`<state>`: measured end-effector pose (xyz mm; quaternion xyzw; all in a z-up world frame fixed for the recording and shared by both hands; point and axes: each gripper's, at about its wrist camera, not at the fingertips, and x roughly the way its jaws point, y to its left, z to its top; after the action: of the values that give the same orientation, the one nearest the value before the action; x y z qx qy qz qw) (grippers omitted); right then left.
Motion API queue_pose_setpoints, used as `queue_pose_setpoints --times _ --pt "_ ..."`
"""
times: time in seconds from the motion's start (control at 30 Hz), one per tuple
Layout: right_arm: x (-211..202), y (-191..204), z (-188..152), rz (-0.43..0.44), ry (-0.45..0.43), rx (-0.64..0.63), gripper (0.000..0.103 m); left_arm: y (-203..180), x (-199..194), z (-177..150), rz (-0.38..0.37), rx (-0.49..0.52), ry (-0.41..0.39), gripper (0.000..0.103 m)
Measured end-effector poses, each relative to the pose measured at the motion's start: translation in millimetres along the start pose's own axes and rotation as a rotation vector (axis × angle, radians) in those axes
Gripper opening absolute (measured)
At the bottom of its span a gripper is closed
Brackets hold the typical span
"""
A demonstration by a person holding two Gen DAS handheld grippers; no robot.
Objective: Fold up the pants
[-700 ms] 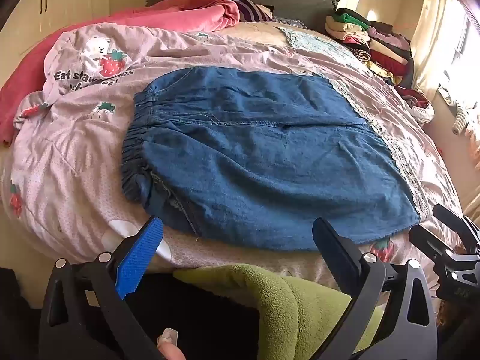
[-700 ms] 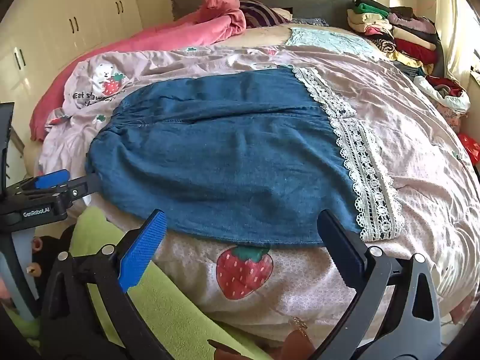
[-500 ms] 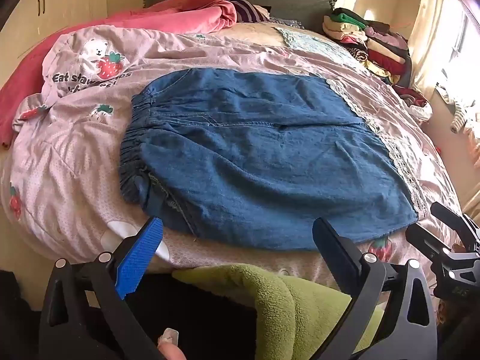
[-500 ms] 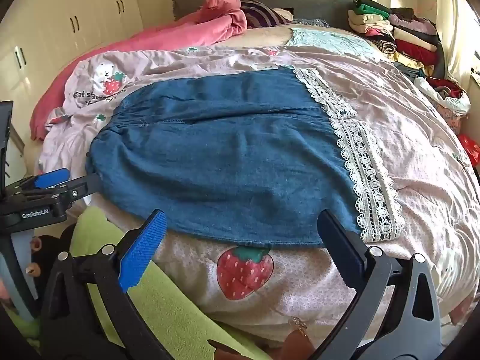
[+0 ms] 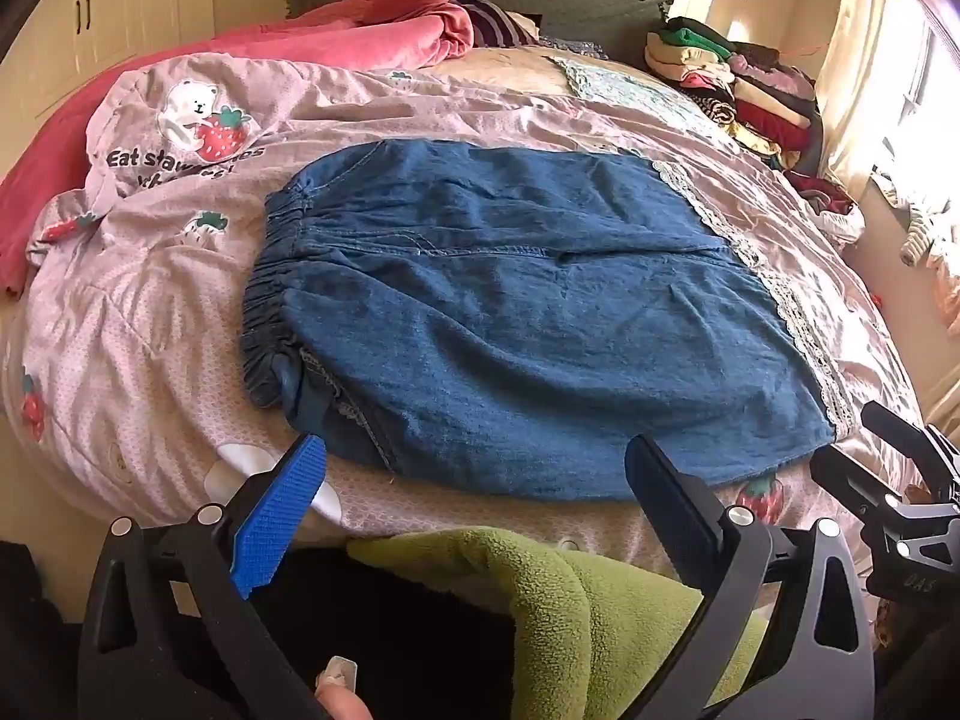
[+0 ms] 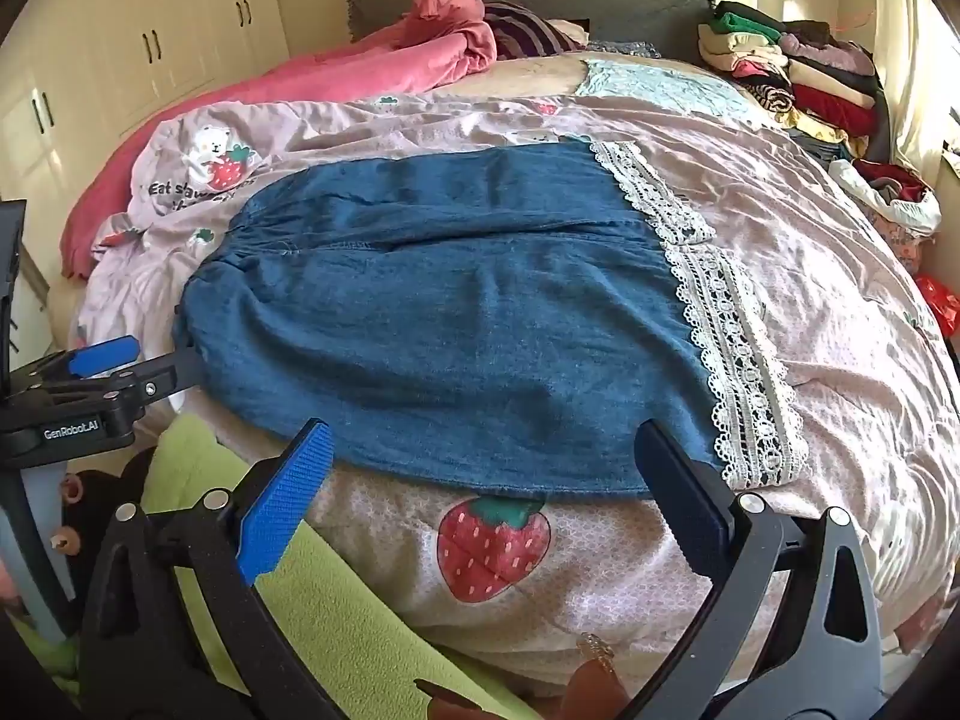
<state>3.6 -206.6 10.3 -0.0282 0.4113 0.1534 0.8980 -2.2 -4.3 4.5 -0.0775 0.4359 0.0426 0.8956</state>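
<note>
Blue denim pants (image 5: 528, 312) lie flat across the bed, elastic waistband at the left, white lace hem (image 6: 732, 336) at the right. They also show in the right wrist view (image 6: 456, 336). My left gripper (image 5: 474, 468) is open and empty, just short of the pants' near edge, toward the waistband side. My right gripper (image 6: 480, 450) is open and empty at the near edge toward the lace hem. Each gripper shows in the other's view: the right one (image 5: 888, 480) and the left one (image 6: 120, 369).
A pink strawberry-print duvet (image 5: 150, 276) covers the bed. A pink blanket (image 5: 360, 36) lies at the back left. Stacked folded clothes (image 6: 798, 78) sit at the back right. A green fleece (image 5: 570, 594) hangs below the bed's near edge. White wardrobes (image 6: 120, 48) stand left.
Both grippers have shifted very slightly; the pants lie as before. Both grippers stay open.
</note>
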Motion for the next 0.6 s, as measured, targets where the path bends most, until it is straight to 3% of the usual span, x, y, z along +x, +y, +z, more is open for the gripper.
queue_pose_setpoints --times 0.6 --pt "-0.4 -0.9 0.2 -0.003 -0.002 0.001 0.095 1.7 -1.0 0.1 -0.004 0.000 -0.002 0.099"
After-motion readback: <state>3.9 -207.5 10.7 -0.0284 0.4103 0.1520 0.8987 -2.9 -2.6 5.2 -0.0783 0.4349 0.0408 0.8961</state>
